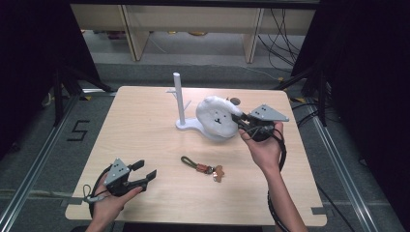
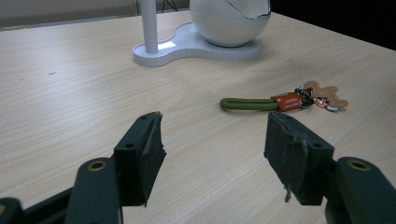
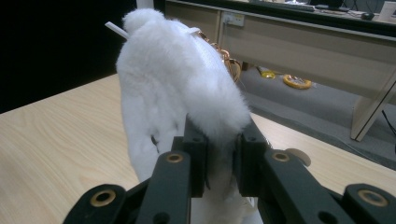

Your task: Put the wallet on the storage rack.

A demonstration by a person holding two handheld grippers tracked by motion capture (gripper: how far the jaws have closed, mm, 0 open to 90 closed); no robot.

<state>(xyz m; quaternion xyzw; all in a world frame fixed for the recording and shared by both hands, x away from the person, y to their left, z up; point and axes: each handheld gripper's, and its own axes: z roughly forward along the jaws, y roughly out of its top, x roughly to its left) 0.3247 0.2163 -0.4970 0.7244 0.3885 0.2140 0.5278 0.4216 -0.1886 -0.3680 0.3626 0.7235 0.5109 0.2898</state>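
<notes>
A white fluffy hat with a small face (image 1: 216, 117) covers a round white form on a white stand (image 1: 186, 126) with an upright post (image 1: 178, 94). My right gripper (image 1: 240, 119) is shut on the hat's right edge; in the right gripper view the white fur (image 3: 180, 88) is pinched between the jaws. A keychain with an olive-green loop, orange tag and tan charm (image 1: 203, 167) lies flat on the table in front of the stand. My left gripper (image 1: 145, 170) rests open near the front left, its jaws pointing toward the keychain (image 2: 280, 101), well short of it.
The light wooden table (image 1: 145, 125) has bare surface all around the stand. Beyond its far edge are wooden furniture legs (image 1: 136, 34) and cables (image 1: 283, 41) on the floor. Dark stands (image 1: 63, 82) flank the table.
</notes>
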